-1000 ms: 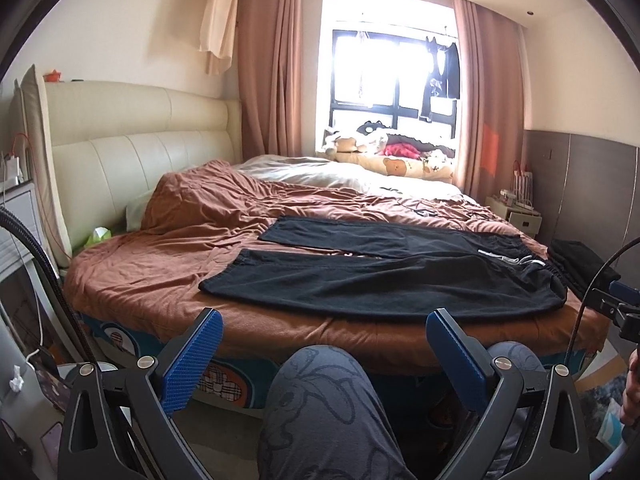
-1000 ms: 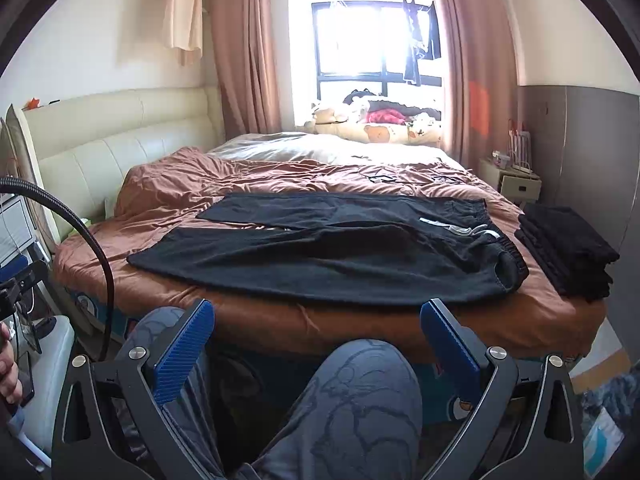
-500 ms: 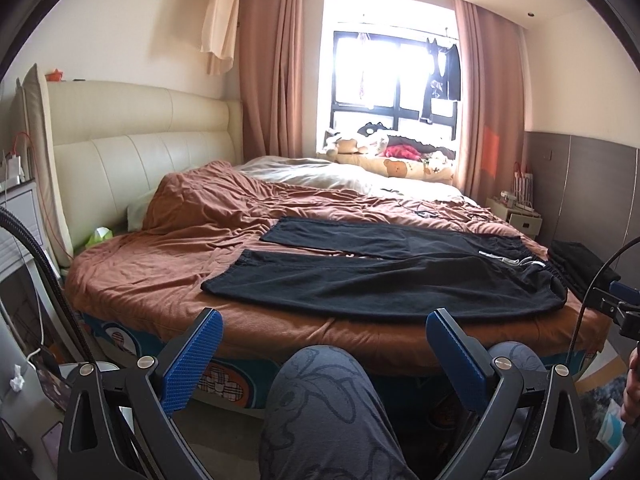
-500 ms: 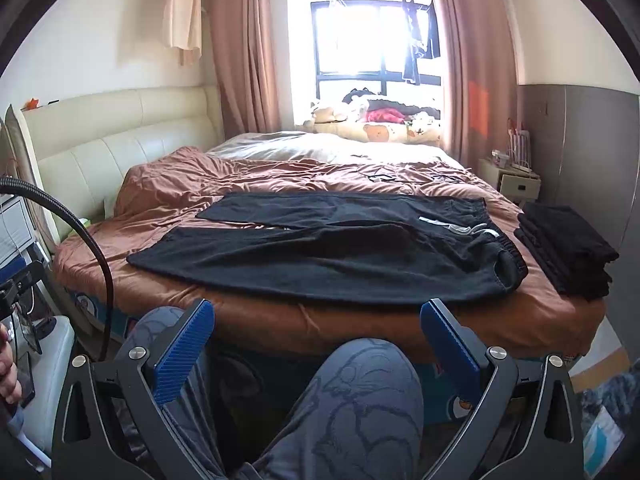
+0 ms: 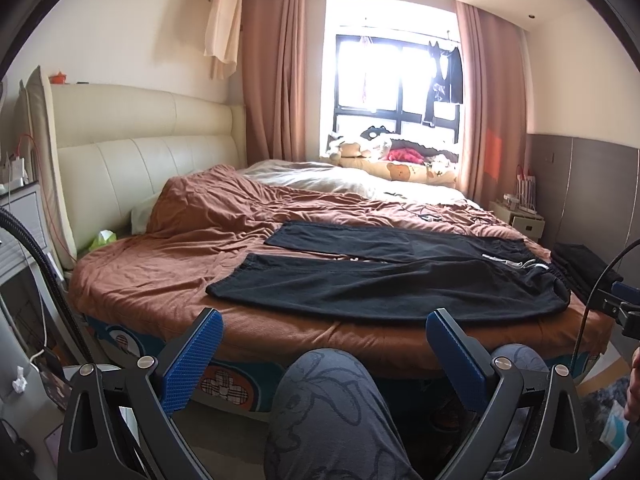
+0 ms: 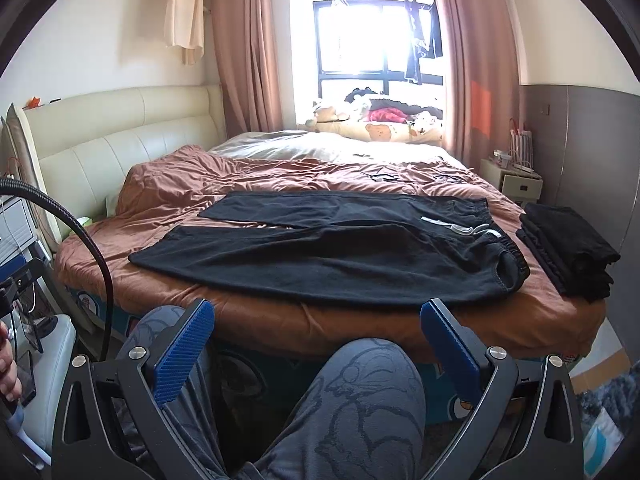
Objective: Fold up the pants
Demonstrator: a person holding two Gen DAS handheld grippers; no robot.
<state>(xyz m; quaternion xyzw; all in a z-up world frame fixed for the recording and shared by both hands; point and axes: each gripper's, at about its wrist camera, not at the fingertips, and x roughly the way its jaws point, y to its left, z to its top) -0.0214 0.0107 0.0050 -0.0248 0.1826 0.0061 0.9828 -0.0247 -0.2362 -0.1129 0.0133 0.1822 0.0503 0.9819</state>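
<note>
Pants (image 5: 384,280) (image 6: 328,256) lie flat and unfolded on the bed (image 5: 168,276) (image 6: 520,320), mid-frame in both views. Black, two legs spread apart, cuffs toward frame left, waistband toward frame right. White drawstring (image 6: 460,229) shows at the waist. Near leg runs close to the bed's front edge.

Left tongs (image 5: 324,354): spread wide, holding nothing, low in frame, well short of the bed. Blue pads (image 5: 192,360) face inward.

Right tongs (image 6: 316,344): likewise spread wide and holding nothing, low in frame, apart from the pants.

Person's knee (image 5: 332,404) (image 6: 372,396) in grey patterned cloth sits between the fingers in each view.

Stack of folded black clothes (image 6: 568,252) on the bed at frame right, just beside the waistband, not touching it. Brown cover rumpled toward upper left. Cream headboard (image 5: 132,152) at frame left; window (image 6: 380,40) at top centre, bright.
</note>
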